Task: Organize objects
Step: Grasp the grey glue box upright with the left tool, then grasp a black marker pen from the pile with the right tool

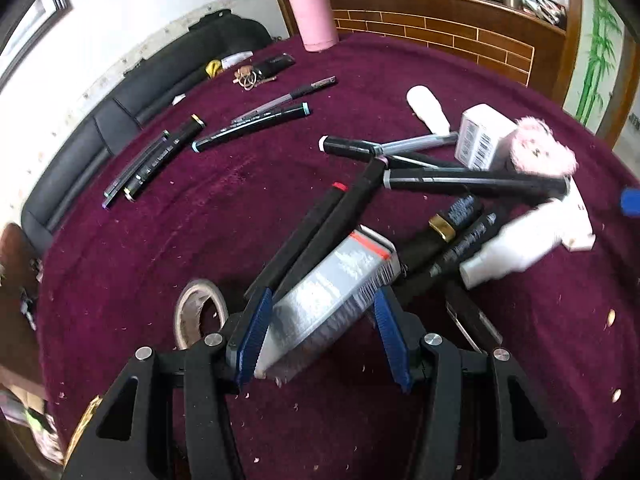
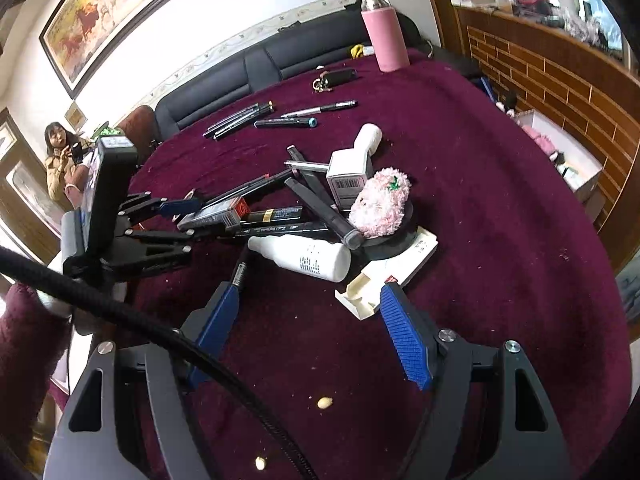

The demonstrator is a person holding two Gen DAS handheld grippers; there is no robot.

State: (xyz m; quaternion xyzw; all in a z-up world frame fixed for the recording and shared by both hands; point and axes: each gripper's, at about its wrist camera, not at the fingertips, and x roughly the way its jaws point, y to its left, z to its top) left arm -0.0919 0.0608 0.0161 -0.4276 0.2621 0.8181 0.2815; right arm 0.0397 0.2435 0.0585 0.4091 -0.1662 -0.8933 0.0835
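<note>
My left gripper (image 1: 322, 292) is shut on a silver carton with a red stripe (image 1: 332, 280), held tilted over a heap of black markers (image 1: 360, 200). From the right wrist view that same gripper (image 2: 180, 216) comes in from the left with the carton (image 2: 224, 214) in its pads. My right gripper (image 2: 311, 288) stands open over bare cloth with nothing between its fingers, just short of a white bottle (image 2: 304, 258) lying on its side. In the heap are a pink fluffy thing (image 2: 380, 208), a white barcode box (image 2: 348, 176) and an open white carton (image 2: 384, 276).
The table wears a maroon cloth (image 2: 500, 240). Sorted pens (image 1: 156, 156) lie in a row at the far left, with keys (image 1: 256, 74) and a pink flask (image 1: 312, 12) beyond. A tape roll (image 1: 200, 312) sits by my left gripper. A person (image 2: 60, 152) stands in the background.
</note>
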